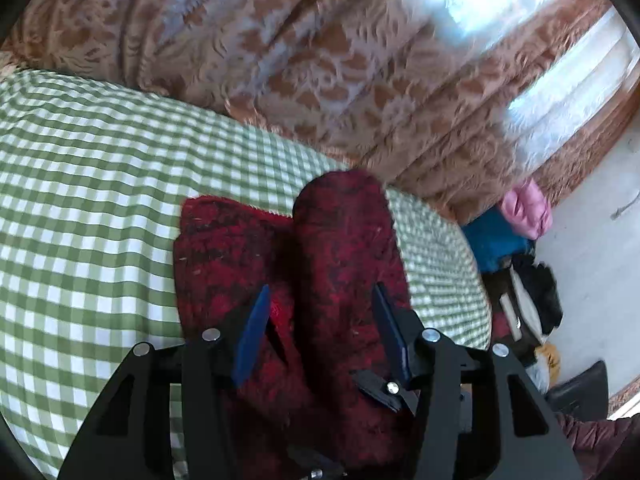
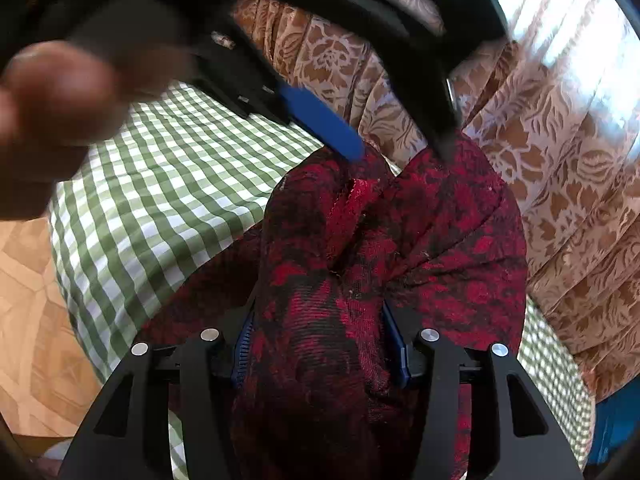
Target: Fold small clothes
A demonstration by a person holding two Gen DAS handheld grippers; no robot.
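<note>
Left wrist view shows the red and black cloth [image 1: 280, 264] lying bunched in two humps on the bed [image 1: 80, 184], so the folding looks only partly done. The left gripper [image 1: 320, 320] is part open around the cloth, not pinching it. The right gripper [image 2: 318, 344] has thick cloth packed between its pads; it seems to hold it. No writing shows anywhere.

No legible text or labels.
</note>
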